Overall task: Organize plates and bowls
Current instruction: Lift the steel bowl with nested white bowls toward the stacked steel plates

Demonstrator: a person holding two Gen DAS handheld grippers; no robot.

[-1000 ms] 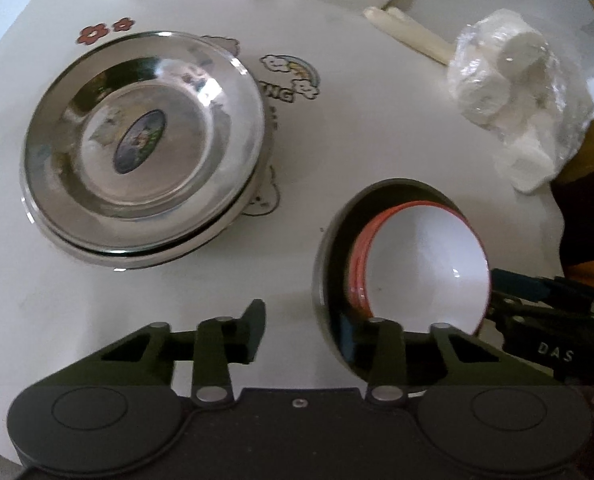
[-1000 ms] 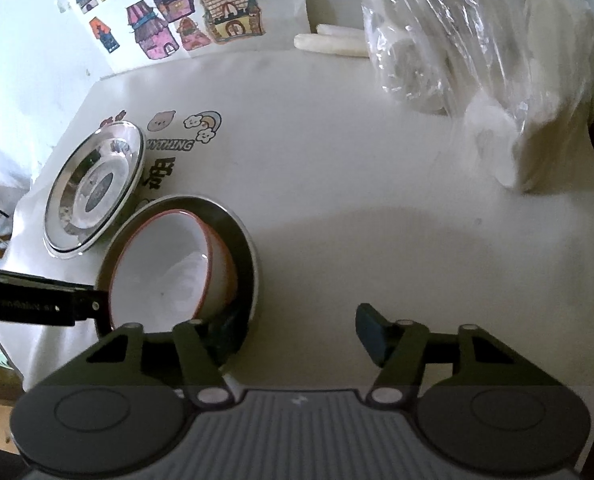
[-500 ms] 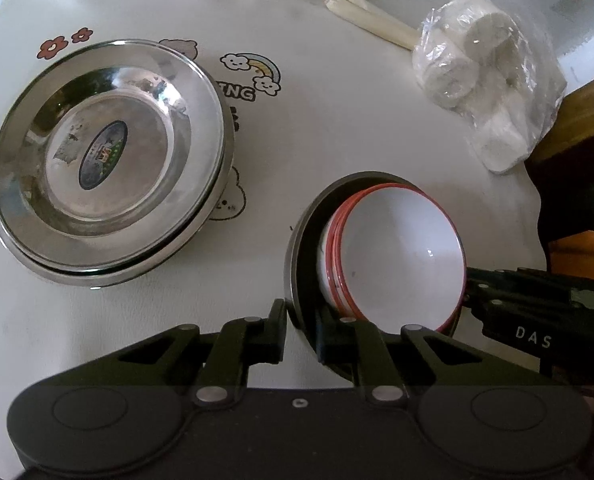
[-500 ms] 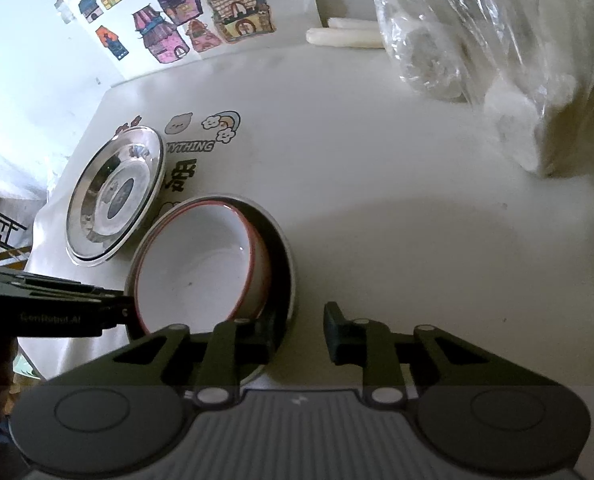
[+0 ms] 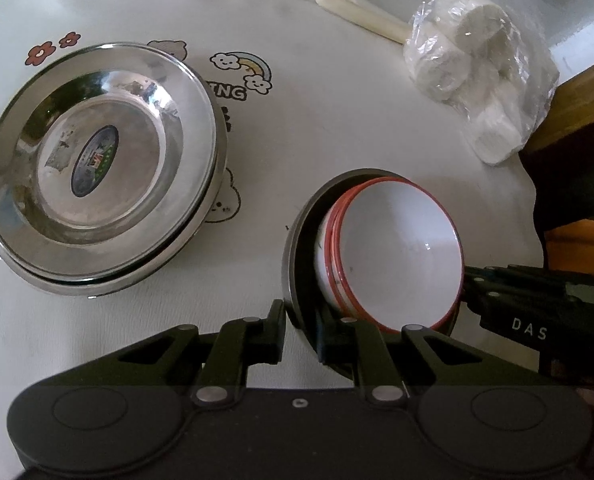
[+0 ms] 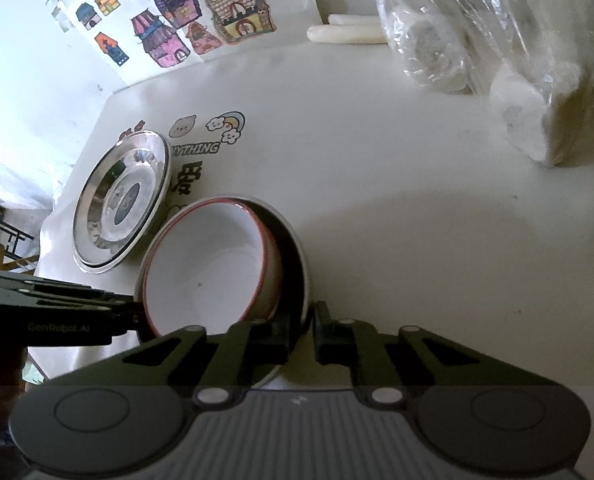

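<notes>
Right gripper (image 6: pixel 301 334) pinches the rim of the dark metal bowl (image 6: pixel 293 256), jaws just closed on it. White red-rimmed bowls (image 6: pixel 209 268) nest inside. Left gripper (image 6: pixel 131 314) meets the bowl's opposite edge. Steel plates (image 6: pixel 121 200) lie just beyond the bowl.

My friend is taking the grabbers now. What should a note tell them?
Left gripper: shut on the steel bowl's near rim.
Right gripper: just closed on the same bowl's opposite rim.
White red-rimmed bowls sit nested inside it, tilted.
Steel plates are already stacked to the left on the table.
Left: probably put the bowl stack in its place.
</notes>
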